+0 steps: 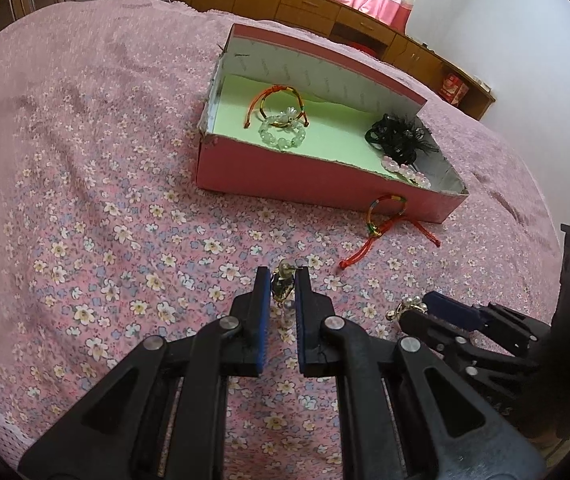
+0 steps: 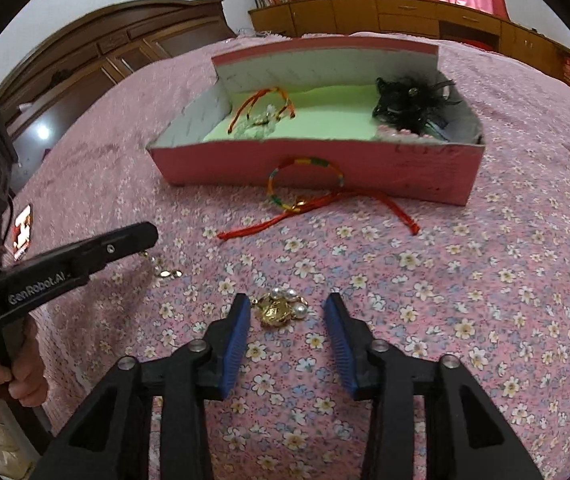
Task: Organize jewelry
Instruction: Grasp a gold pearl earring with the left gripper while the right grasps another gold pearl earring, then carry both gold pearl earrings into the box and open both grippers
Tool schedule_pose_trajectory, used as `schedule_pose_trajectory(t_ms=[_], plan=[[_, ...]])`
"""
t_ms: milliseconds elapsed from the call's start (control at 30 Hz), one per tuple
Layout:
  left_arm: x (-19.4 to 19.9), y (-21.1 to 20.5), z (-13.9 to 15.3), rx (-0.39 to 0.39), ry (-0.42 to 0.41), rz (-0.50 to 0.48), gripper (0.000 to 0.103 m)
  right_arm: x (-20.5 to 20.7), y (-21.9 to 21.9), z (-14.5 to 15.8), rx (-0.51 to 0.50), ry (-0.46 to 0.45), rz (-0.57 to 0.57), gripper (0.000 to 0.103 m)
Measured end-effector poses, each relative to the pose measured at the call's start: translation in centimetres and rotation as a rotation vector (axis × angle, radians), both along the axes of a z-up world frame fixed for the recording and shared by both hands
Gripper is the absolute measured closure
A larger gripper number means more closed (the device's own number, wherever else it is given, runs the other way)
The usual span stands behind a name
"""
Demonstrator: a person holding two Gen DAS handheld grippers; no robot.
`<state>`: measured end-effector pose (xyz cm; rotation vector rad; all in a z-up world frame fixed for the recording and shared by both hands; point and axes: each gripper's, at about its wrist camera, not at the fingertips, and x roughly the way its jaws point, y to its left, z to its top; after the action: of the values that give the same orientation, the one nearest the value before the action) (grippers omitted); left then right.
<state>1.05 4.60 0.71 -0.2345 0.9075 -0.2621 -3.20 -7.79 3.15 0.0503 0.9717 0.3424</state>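
On the bed (image 1: 97,184), which has a pink floral cover, there's one open pink box (image 1: 297,178) with a green lining, and the jewelry is split between inside and outside it.

Quick count of what's in the box: one orange cord bracelet (image 1: 275,98), one clear bead bracelet (image 1: 282,135) lying partly over it, one black feathery hair piece (image 1: 399,136) at the other end, and one string of pink flower beads (image 1: 401,169) tucked next to the feathers. So four things inside.

Outside, I count three. One multicolour woven bracelet (image 2: 305,182) with long red cords leans right against the front wall of the box. One gold and pearl brooch (image 2: 283,306) sits on the cover closer to me. And one dangly earring (image 1: 283,280) is pinched in the left gripper (image 1: 282,280), its jaws squeezed down narrow on it with the earring's post sticking up past the tips. From the right side you can see a small gold bit of it hanging below that gripper, close to the cover.

The right gripper (image 2: 287,310) is angled down at the brooch with its blue pads on either side of it. The jaws stand partly apart, and the pads aren't pressing on the brooch. There's a clear gap on the right, while the left pad is just beside it.

One hand (image 2: 1,376) is visible gripping the left gripper's handle. Two grippers total, near each other, both well short of the box.
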Motion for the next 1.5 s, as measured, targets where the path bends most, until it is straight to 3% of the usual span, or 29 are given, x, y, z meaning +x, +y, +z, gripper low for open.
schedule_pose_trajectory(t_ms=[67, 233, 267, 600, 1500], plan=[[0.1, -0.1, -0.1, -0.002, 0.005, -0.001, 0.1, -0.1, 0.2, -0.2, -0.015, -0.002, 0.0, 0.075], [0.2, -0.4, -0.3, 0.002, 0.009, -0.004, 0.1, -0.1, 0.1, -0.2, -0.01, -0.008, 0.004, 0.081], [0.1, -0.4, -0.3, 0.004, 0.009, -0.005, 0.1, -0.2, -0.1, -0.2, -0.005, -0.01, 0.002, 0.088], [-0.4, -0.9, 1.1, 0.017, -0.029, -0.008, 0.1, -1.1, -1.1, 1.0, 0.046, -0.048, 0.005, 0.091], [-0.1, -2.1, 7.1, 0.028, -0.317, 0.015, 0.1, -1.2, -1.9, 7.5, 0.051, -0.364, -0.033, 0.091]])
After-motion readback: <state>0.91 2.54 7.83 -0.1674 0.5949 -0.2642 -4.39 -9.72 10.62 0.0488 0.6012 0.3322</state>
